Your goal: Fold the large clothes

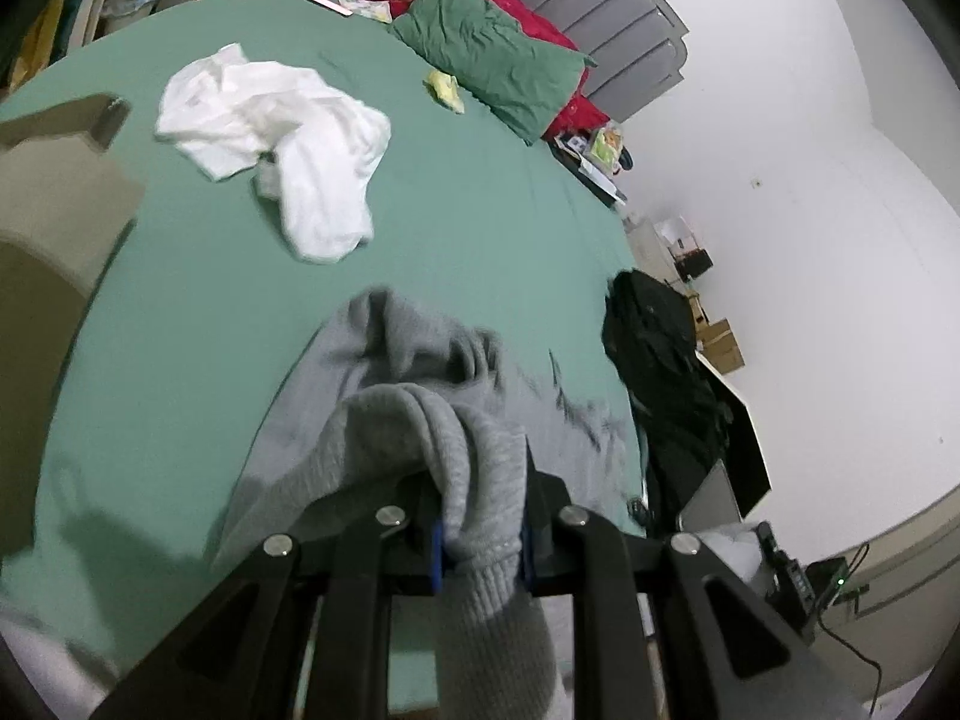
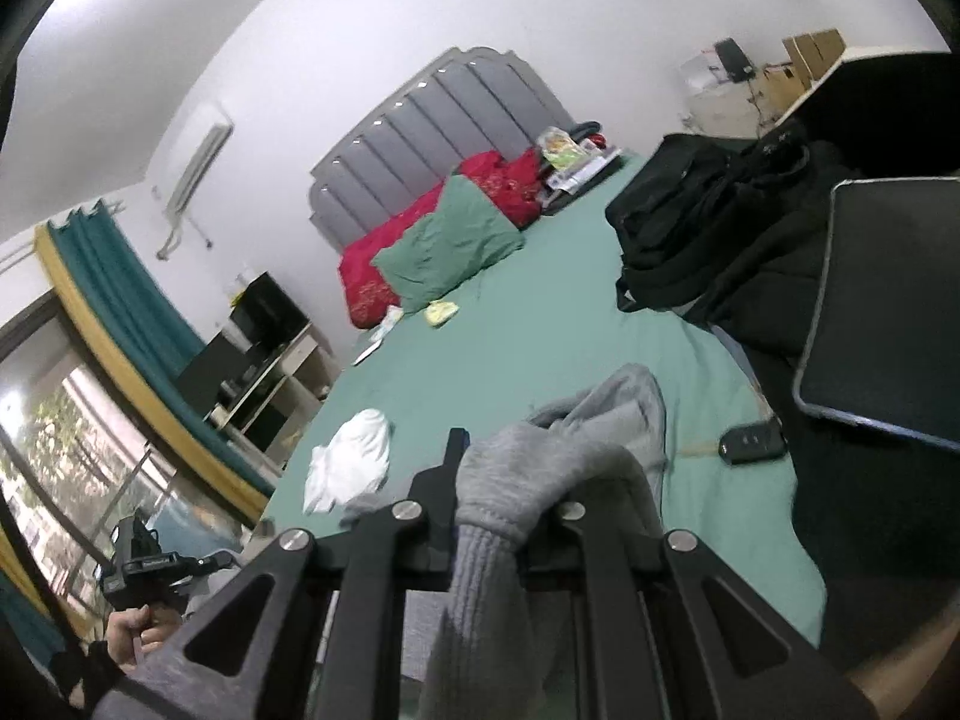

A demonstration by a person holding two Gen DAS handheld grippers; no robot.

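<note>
A grey knit garment [image 1: 414,372] lies bunched on the green bed sheet [image 1: 198,360]. In the left wrist view my left gripper [image 1: 480,516] is shut on a fold of it, and the ribbed hem hangs down between the jaws. In the right wrist view my right gripper [image 2: 504,480] is shut on another ribbed edge of the same grey garment [image 2: 540,468]. The cloth drapes over and hides the right finger. A hand [image 2: 129,630] holding the other gripper's handle shows at the lower left of that view.
A crumpled white garment [image 1: 270,138] lies further up the bed. A green pillow [image 1: 498,60] and a red blanket [image 2: 372,276] sit by the grey headboard. A black bag [image 2: 690,222], a dark flat panel [image 2: 888,300] and a car key [image 2: 753,444] are on the right side.
</note>
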